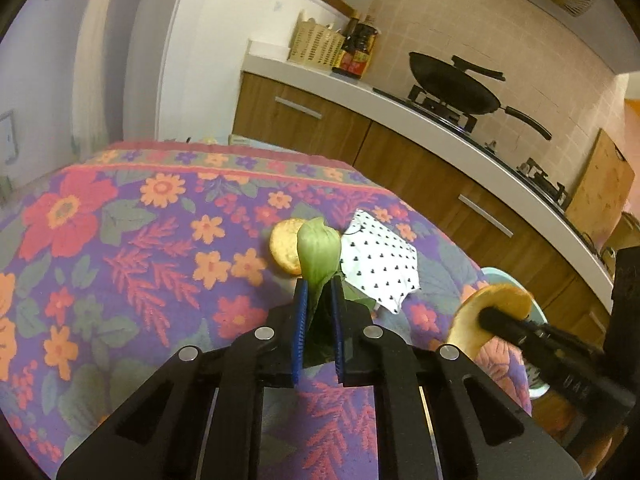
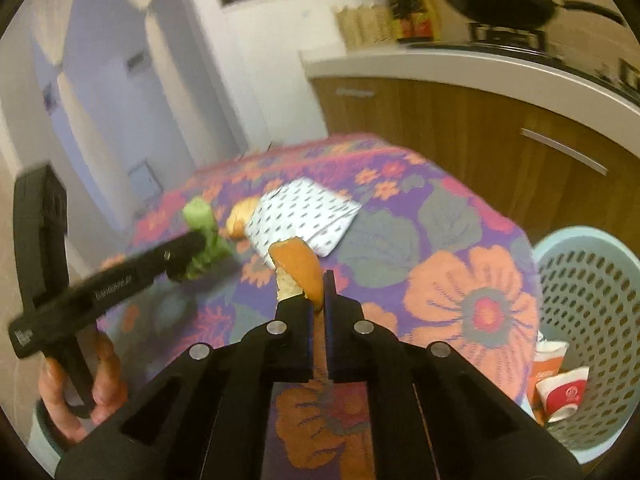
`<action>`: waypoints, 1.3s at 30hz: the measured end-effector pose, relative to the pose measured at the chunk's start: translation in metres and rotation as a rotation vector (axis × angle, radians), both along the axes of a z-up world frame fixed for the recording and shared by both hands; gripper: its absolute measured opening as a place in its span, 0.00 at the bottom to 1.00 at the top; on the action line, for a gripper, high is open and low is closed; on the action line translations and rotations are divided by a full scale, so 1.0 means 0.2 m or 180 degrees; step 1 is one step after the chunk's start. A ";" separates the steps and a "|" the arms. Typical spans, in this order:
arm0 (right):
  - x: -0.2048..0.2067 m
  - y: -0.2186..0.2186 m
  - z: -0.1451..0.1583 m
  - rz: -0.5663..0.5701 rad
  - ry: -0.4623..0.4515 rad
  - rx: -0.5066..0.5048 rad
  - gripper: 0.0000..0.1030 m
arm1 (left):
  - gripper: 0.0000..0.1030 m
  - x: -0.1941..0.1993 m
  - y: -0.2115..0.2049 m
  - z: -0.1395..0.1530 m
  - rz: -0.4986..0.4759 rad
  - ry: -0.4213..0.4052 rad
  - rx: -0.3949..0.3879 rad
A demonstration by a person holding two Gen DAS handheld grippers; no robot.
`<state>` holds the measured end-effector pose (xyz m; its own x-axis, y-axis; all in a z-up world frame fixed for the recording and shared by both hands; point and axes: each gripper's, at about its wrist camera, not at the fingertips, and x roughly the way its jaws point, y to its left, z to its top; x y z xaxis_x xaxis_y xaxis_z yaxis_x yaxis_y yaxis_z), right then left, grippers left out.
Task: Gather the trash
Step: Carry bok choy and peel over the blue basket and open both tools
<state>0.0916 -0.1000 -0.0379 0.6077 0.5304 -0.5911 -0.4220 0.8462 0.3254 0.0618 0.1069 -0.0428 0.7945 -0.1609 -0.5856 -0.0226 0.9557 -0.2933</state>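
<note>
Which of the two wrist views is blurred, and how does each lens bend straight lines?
Left wrist view: sharp, the green leaf crisp; the counter edge bows from fisheye distortion. Right wrist view: motion-smeared throughout, the spotted napkin streaked; the counter edge curves likewise.

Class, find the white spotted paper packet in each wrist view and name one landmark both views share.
Left wrist: the white spotted paper packet lies right of centre on the floral tablecloth, beyond the green leaf.
Right wrist: the packet lies near centre, behind the bread piece.
Shared landmark: the black wok.
</note>
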 end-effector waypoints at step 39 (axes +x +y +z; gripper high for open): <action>-0.05 -1.34 -0.20 -0.1839 0.0196 -0.0317 0.02 | 0.09 0.32 -1.43 0.00 -0.1538 0.0176 0.0453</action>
